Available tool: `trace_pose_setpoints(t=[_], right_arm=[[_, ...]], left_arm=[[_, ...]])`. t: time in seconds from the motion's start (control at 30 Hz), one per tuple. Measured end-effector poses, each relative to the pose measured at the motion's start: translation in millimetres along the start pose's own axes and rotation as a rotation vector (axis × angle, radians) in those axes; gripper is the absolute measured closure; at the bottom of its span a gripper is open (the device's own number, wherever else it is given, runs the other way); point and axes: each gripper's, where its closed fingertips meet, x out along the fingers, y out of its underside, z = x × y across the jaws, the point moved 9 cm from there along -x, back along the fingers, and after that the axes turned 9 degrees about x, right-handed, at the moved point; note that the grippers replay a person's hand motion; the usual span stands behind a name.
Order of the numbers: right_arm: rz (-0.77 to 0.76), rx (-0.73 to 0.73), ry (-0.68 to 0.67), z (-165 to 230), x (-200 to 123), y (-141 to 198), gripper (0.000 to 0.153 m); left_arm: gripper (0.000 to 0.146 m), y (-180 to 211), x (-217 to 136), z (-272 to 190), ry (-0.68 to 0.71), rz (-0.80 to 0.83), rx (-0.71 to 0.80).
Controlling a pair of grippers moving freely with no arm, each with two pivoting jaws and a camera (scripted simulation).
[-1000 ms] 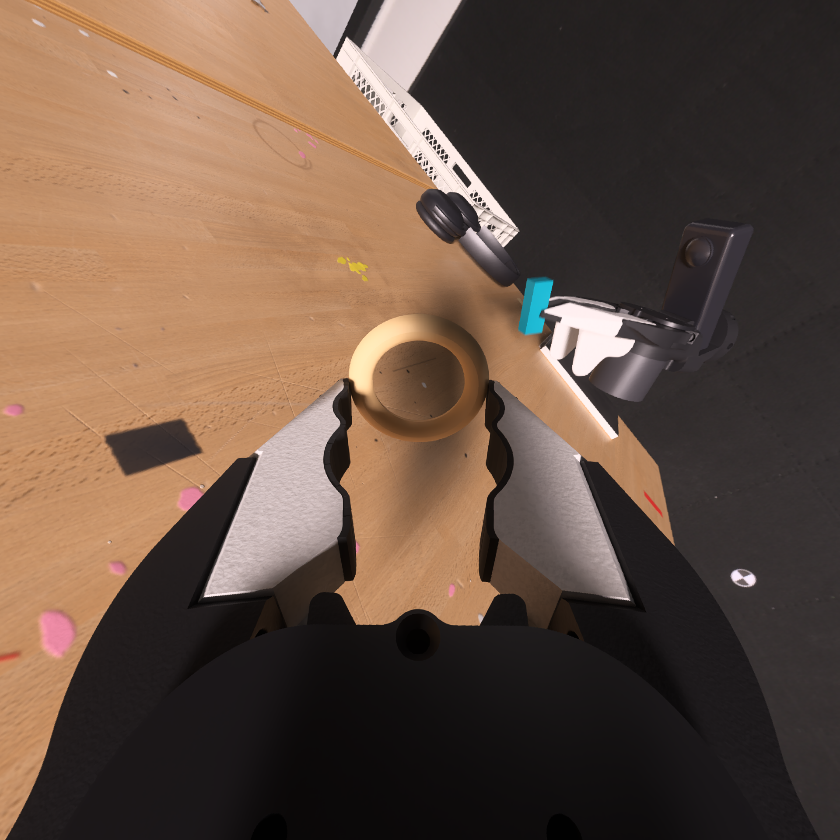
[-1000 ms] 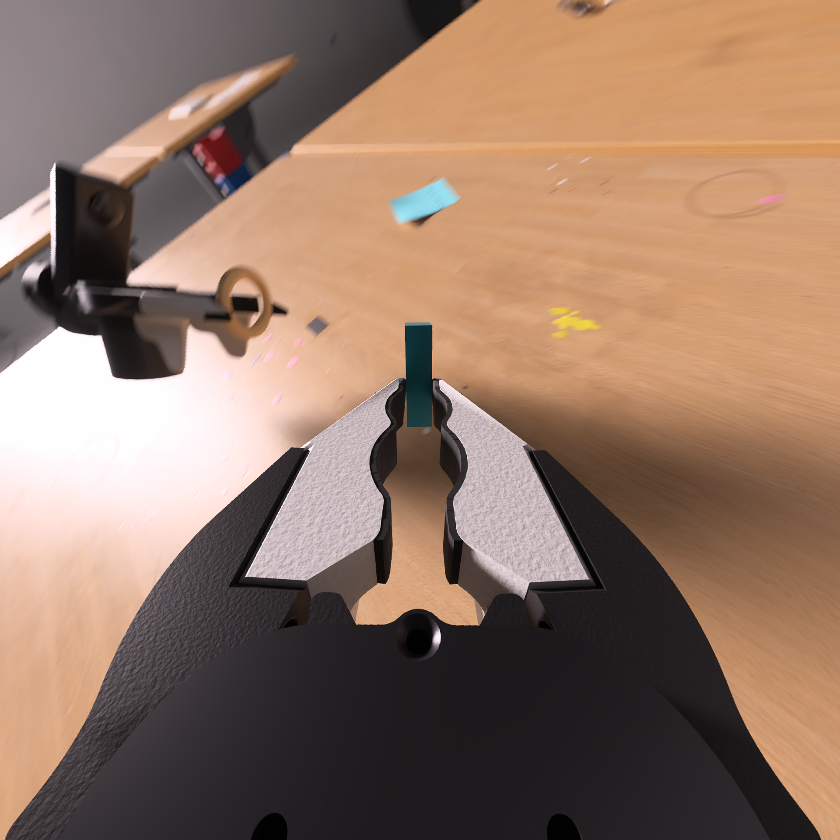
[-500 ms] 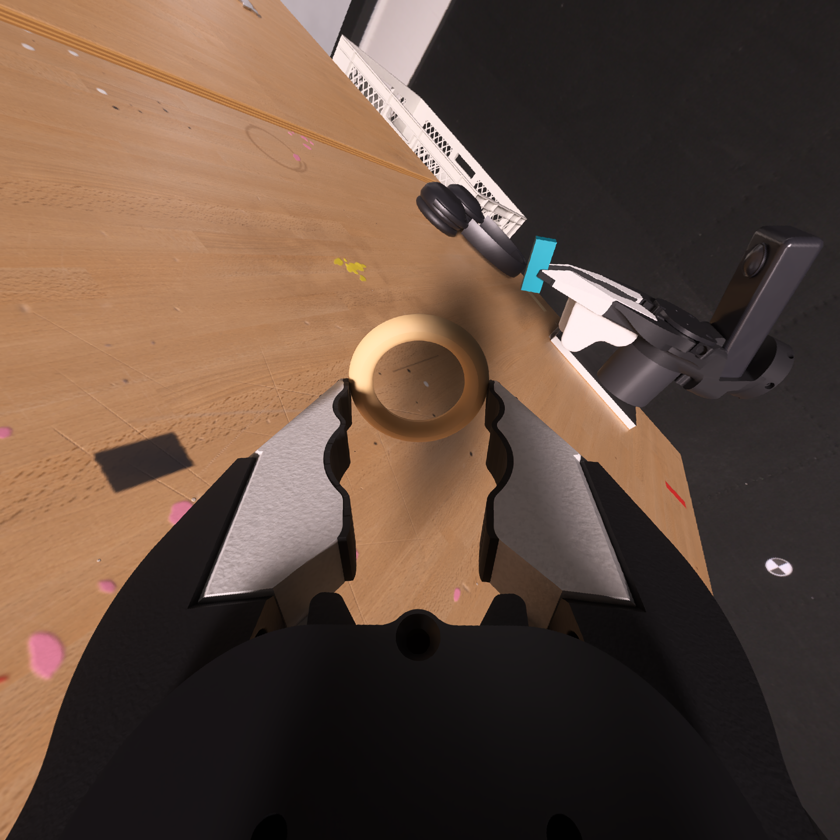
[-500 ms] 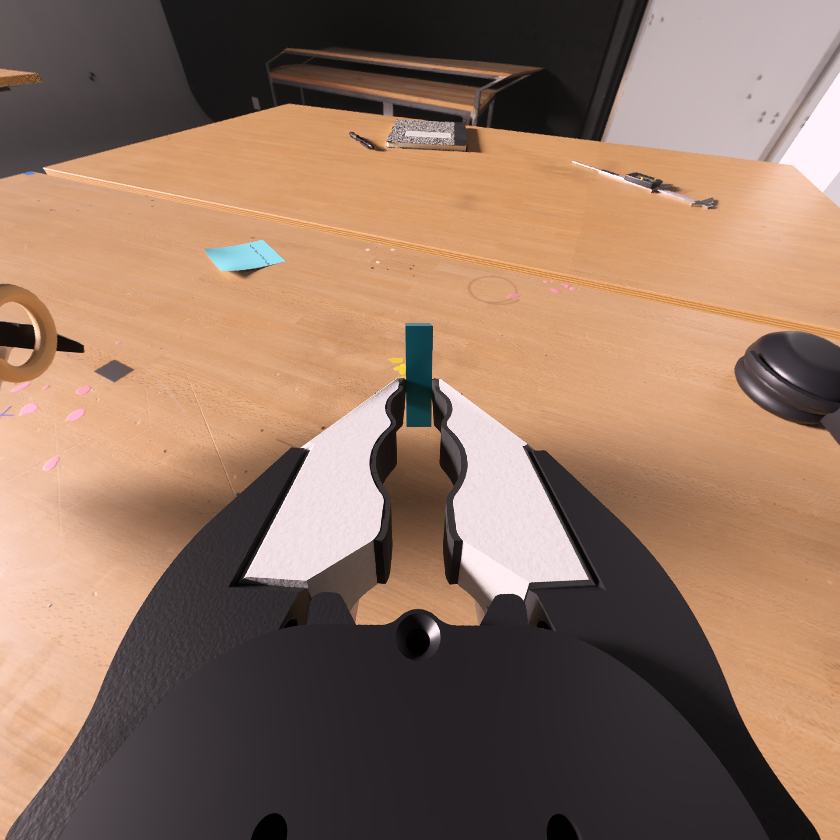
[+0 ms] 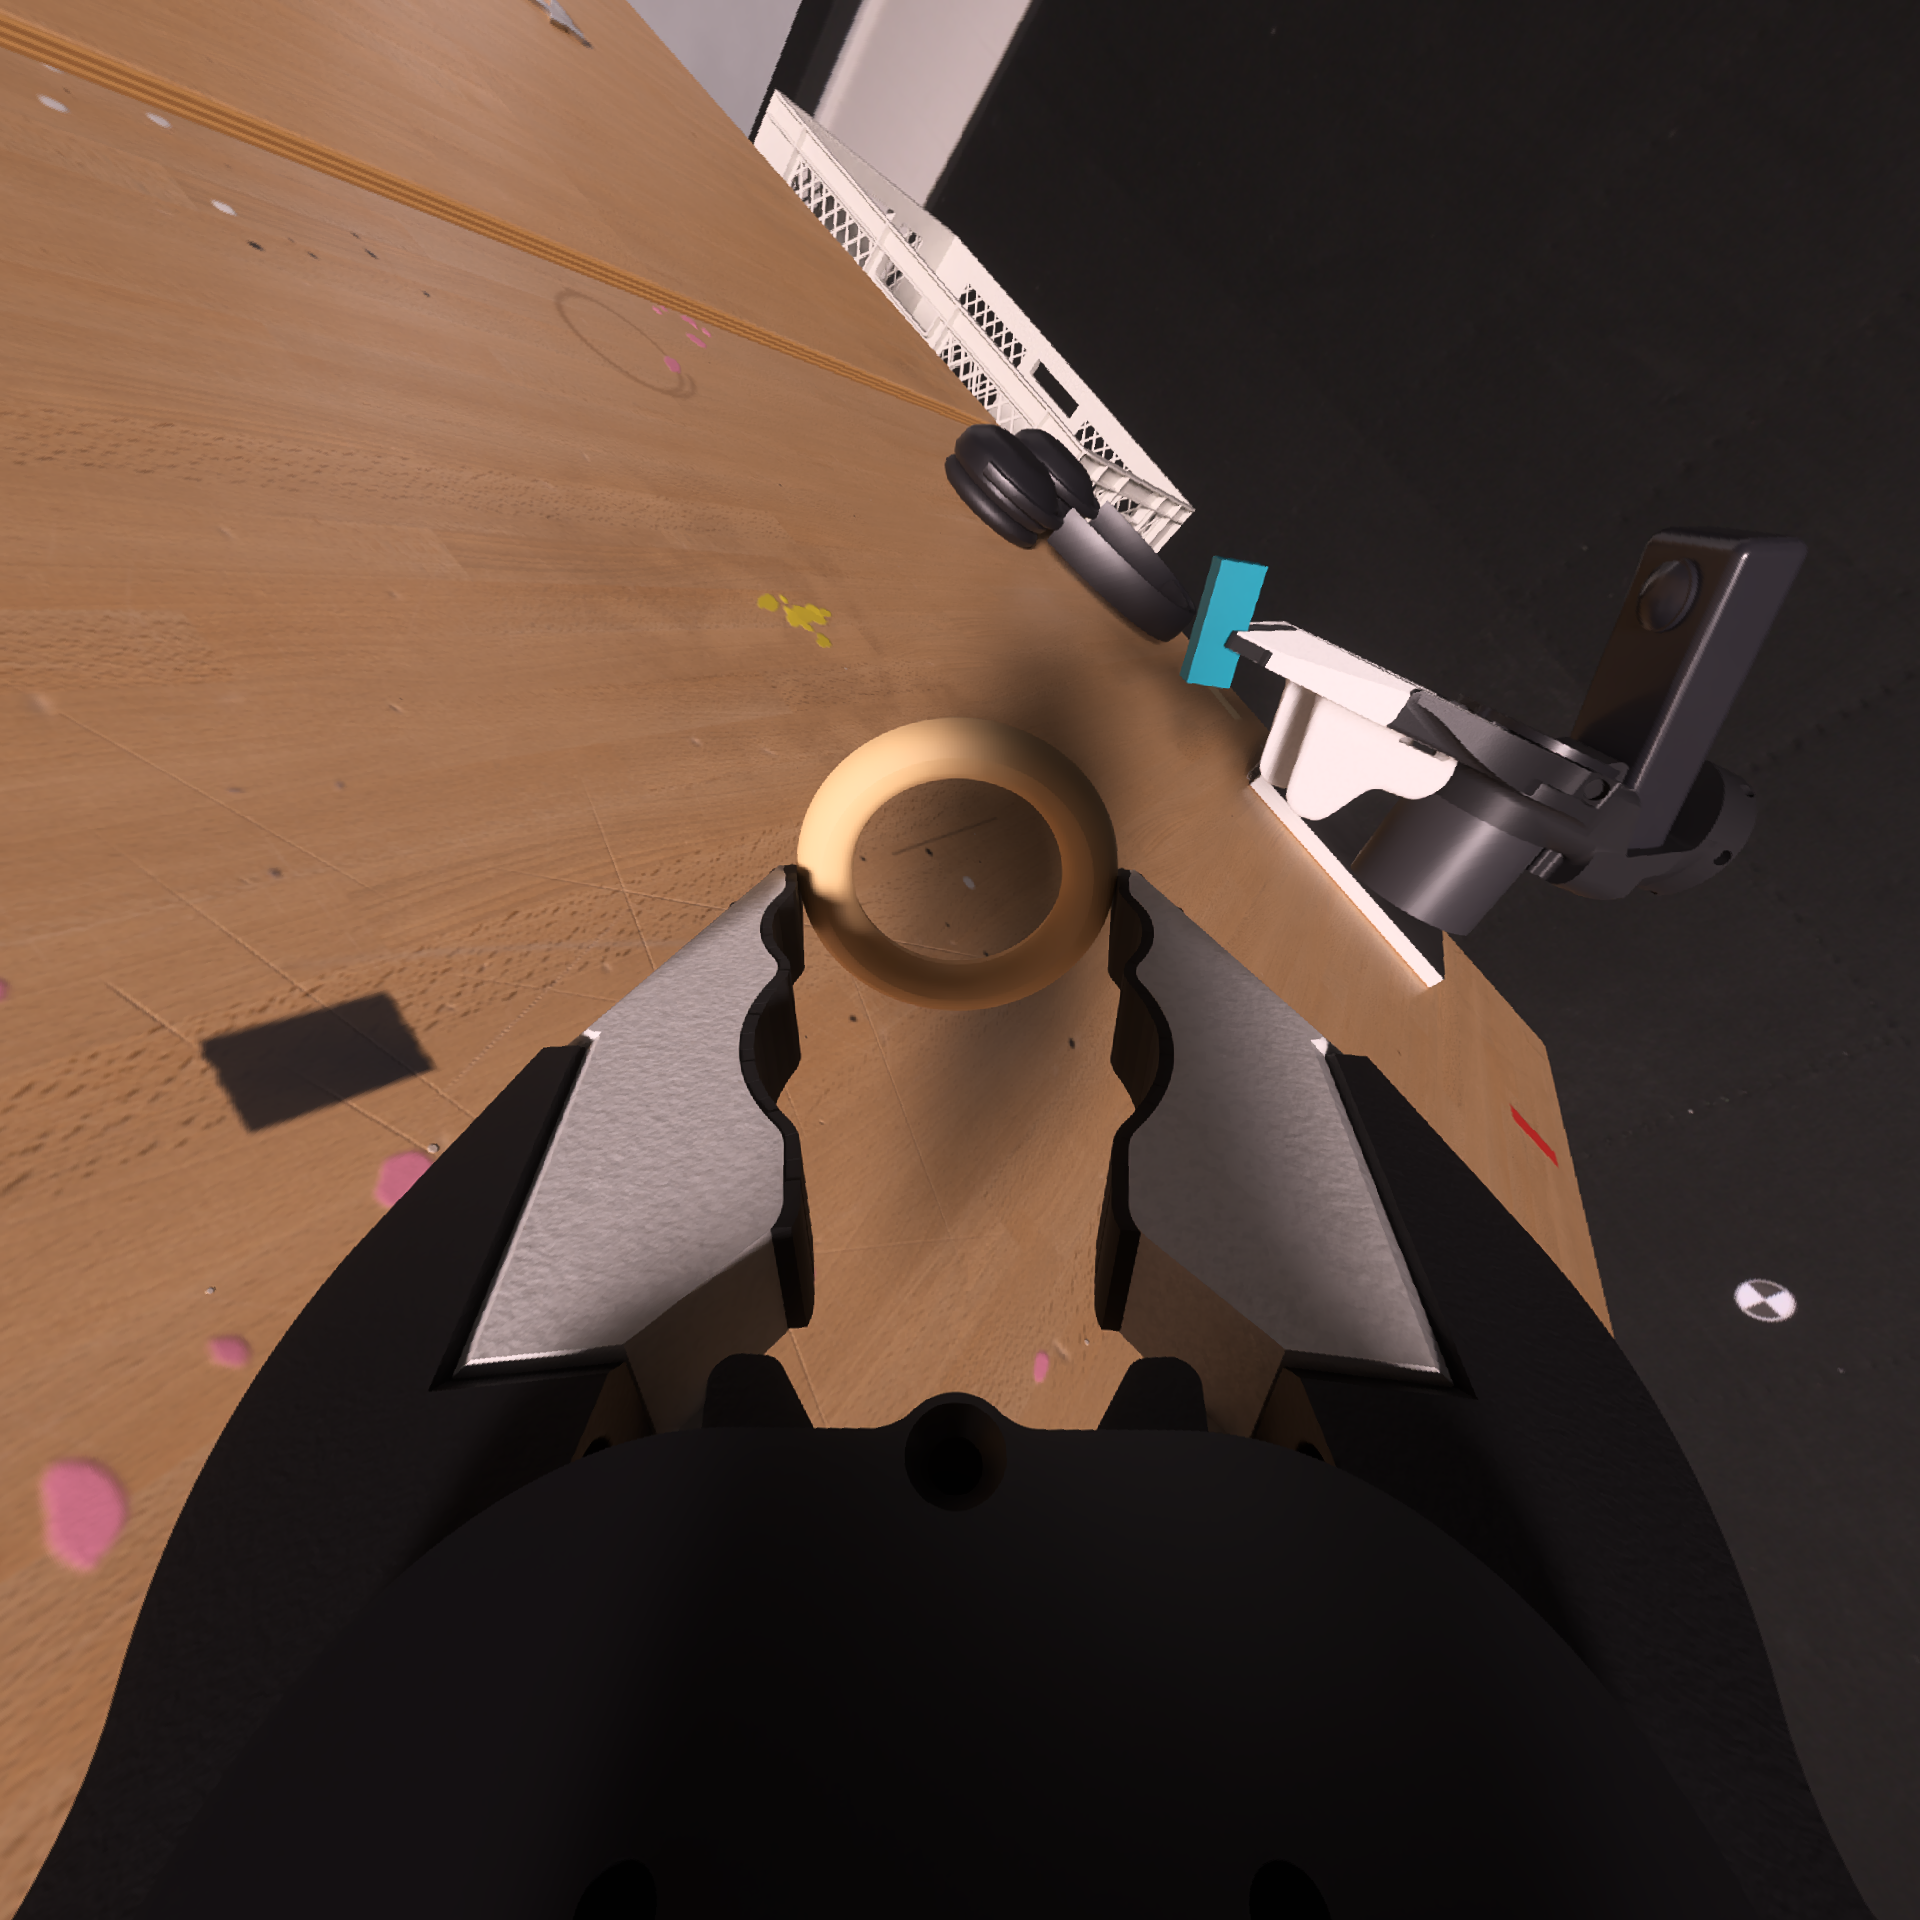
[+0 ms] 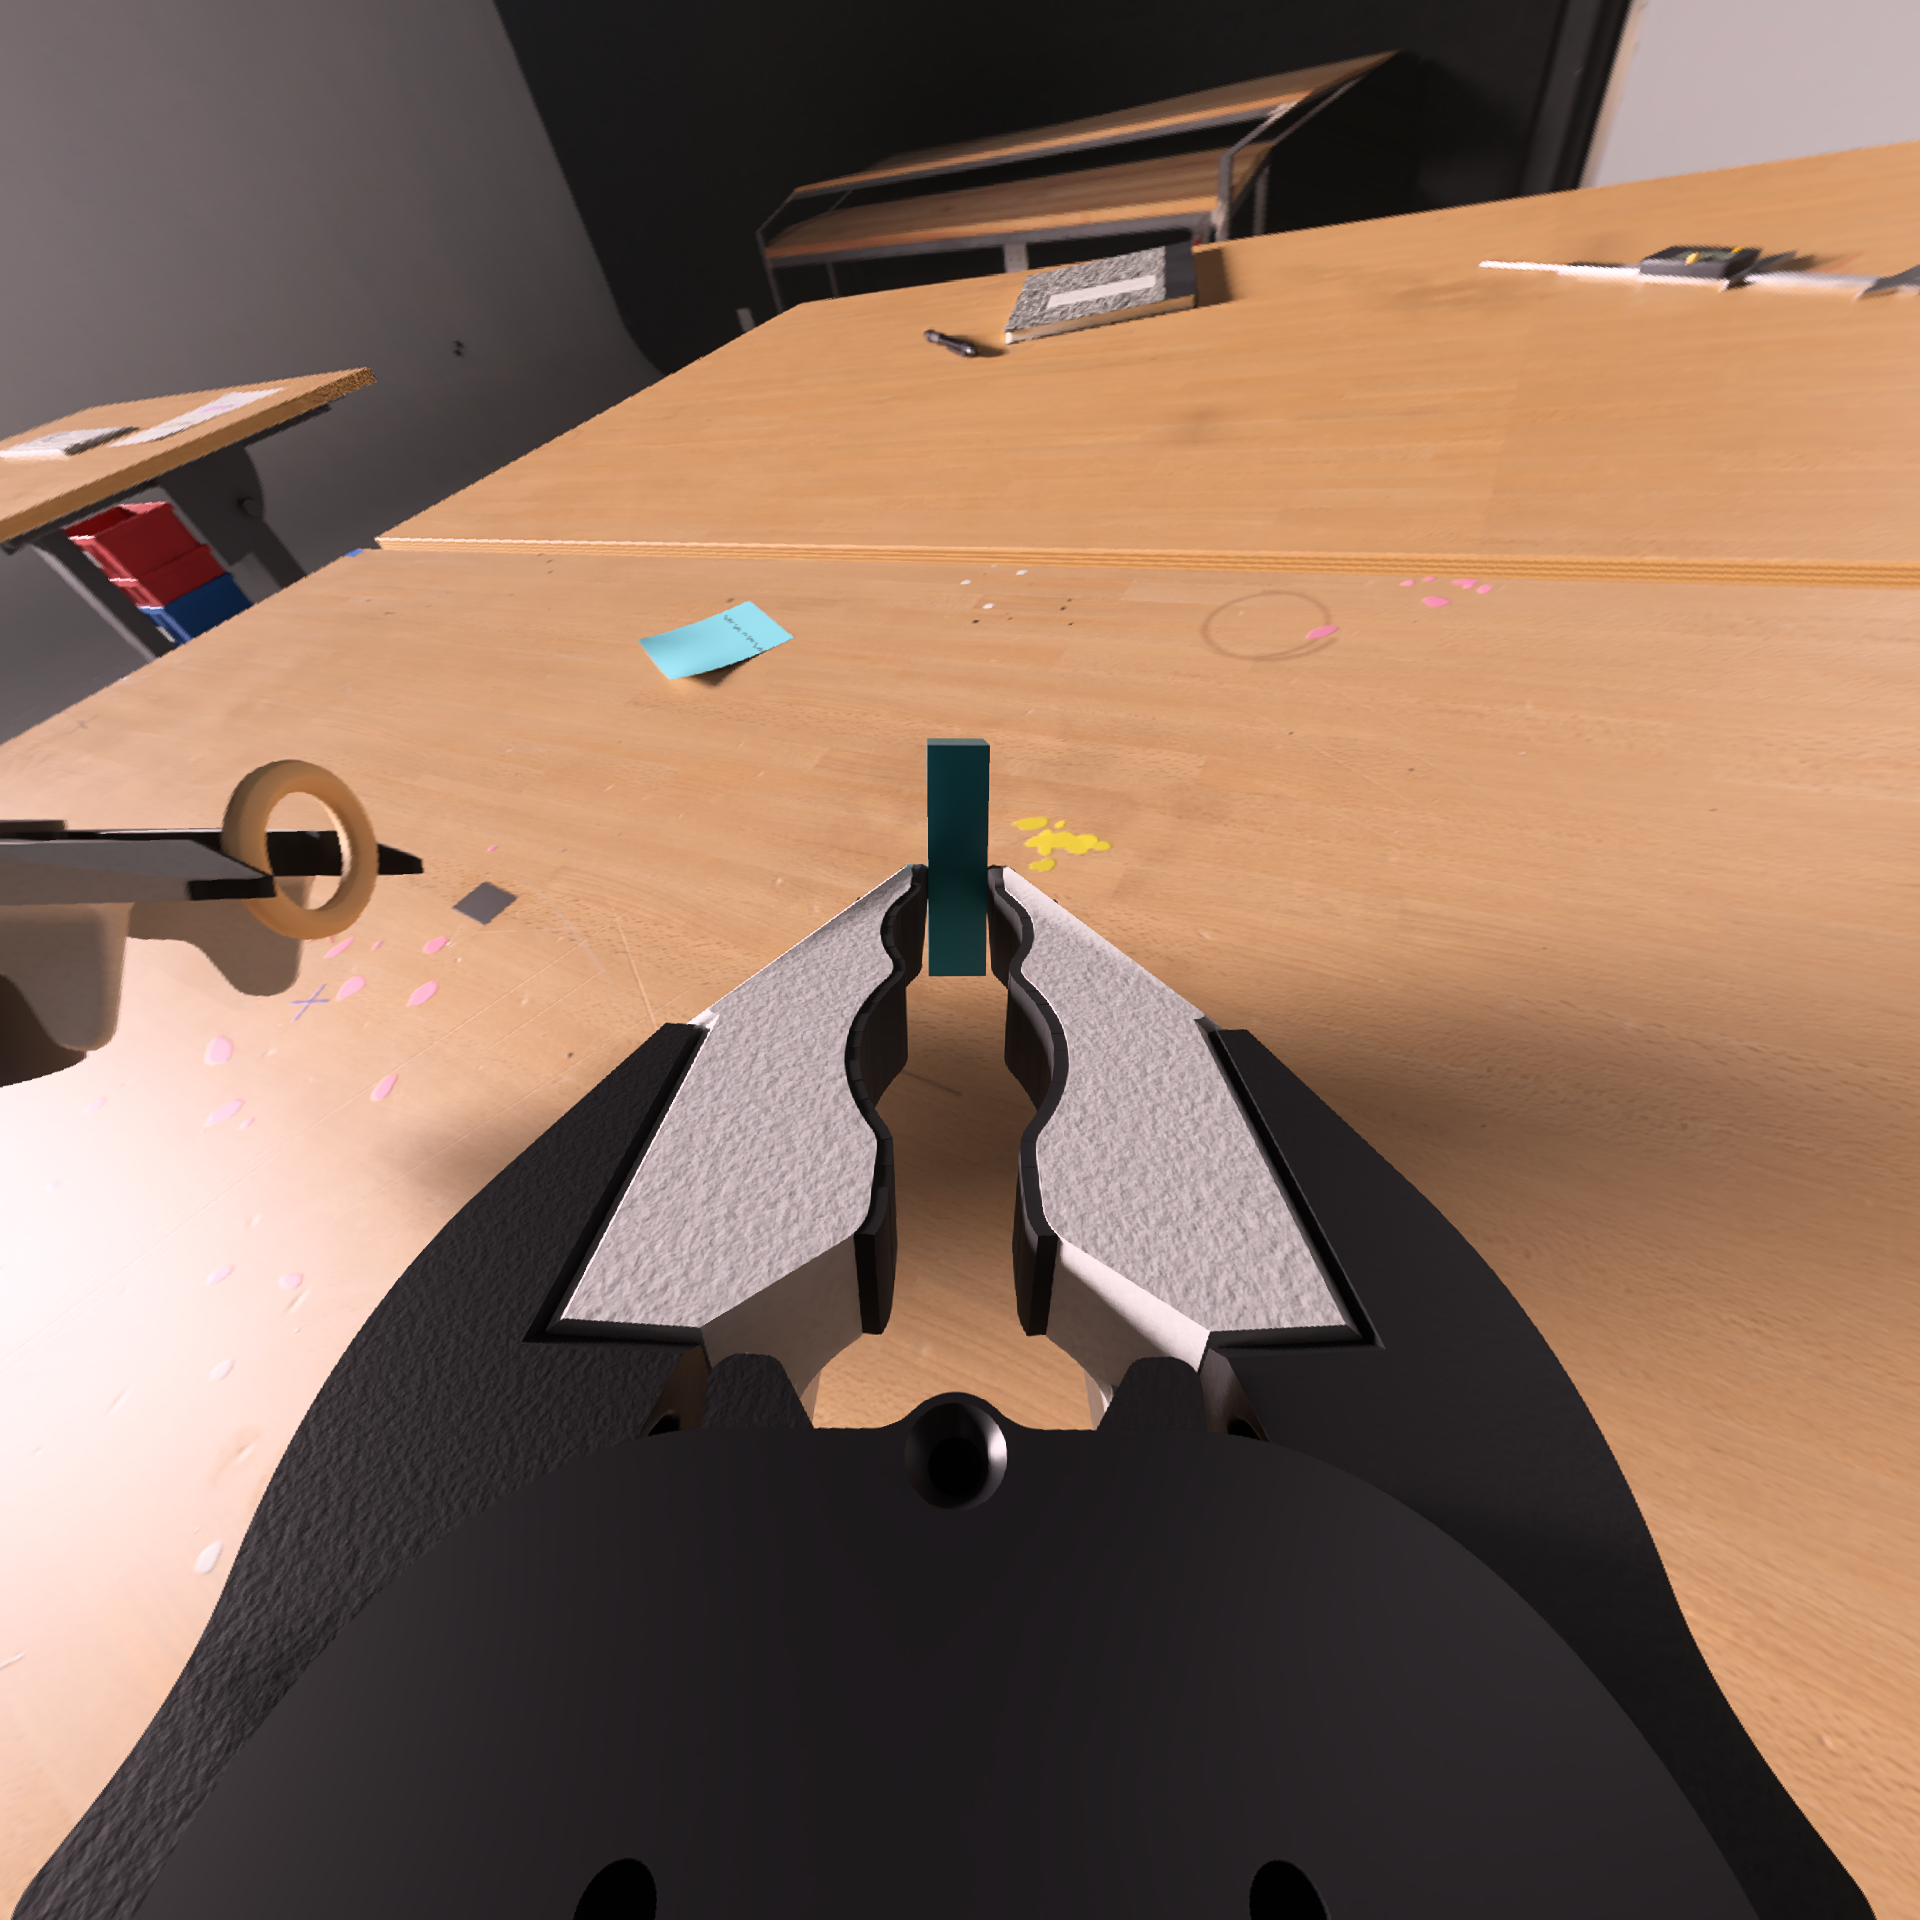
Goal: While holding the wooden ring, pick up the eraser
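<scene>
- The left gripper is partly closed, its fingertips pressing the two outer sides of the wooden ring, which hangs clear above the wooden table.
- The right gripper is nearly closed, its tips clamped on the lower part of the teal eraser; the eraser stands upright between them, most of it poking out beyond the tips.
- In the left wrist view the eraser appears off the table, at its far right edge, near a pair of black headphones.
- The eraser is probably light and slightly springy, with grippy faces; the flat broad sides are the sensible place to pinch, a little deeper if possible.
- The ring looks stiff, smooth and rounded, so it could slip out of a tip-only hold.
- Across the table lie a blue sticky note and a yellow paint splash.
</scene>
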Motion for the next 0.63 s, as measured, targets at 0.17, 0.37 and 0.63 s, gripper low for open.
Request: trace_pose_setpoints(t=[0.17, 0.37, 0.63], right_arm=[[0.032, 0.028, -0.074, 1.8, 1.0, 2.7, 0.142], [0.057, 0.078, -0.129, 0.6, 4.6, 6.5, 0.142], [0.061, 0.074, -0.097, 3.3, 8.7, 8.9, 0.142]], left_arm=[[0.087, 0.2, 0.2, 0.4, 0.001, -0.004, -0.008], [0.087, 0.5, 0.5, 0.9, -0.003, -0.012, -0.026], [0.087, 0.0, 3.2, -1.7, -0.003, 0.003, -0.014]])
